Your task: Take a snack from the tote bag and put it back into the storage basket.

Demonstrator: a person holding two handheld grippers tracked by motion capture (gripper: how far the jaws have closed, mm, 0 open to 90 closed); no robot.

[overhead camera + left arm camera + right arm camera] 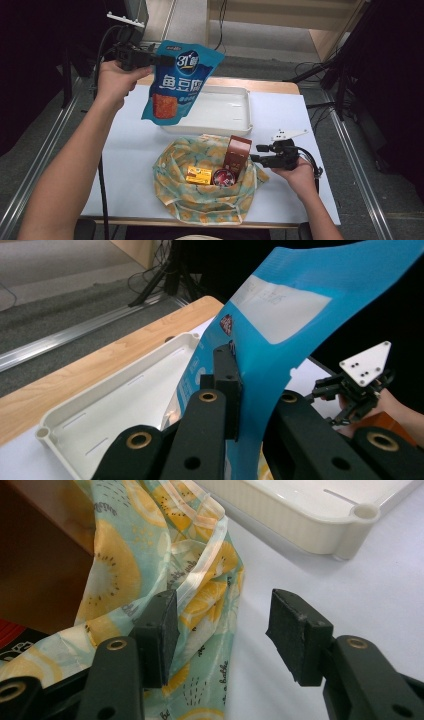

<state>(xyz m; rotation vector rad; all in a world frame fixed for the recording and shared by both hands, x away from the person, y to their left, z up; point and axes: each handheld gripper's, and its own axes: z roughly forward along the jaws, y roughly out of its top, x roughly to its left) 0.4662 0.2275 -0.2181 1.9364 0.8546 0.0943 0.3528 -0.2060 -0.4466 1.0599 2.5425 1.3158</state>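
Observation:
My left gripper [161, 59] is raised above the table's far left, shut on the top edge of a blue snack pouch [176, 82] that hangs over the white tray [235, 95]. In the left gripper view the jaws [250, 390] pinch the blue pouch [310, 325] between them. At the right side of the fruit-print cloth bag [200, 200], my right gripper [256, 153] is held open. In the right gripper view my right gripper [225, 630] is open, with the cloth bag's rim [200, 590] against its left pad [162, 630] and partly in the gap.
Inside the cloth bag stand a brown box [236, 152], a yellow box [199, 175] and a red round tin [224, 177]. The tray's corner [365, 512] lies just beyond the right gripper. A white sheet [285, 120] covers the wooden table.

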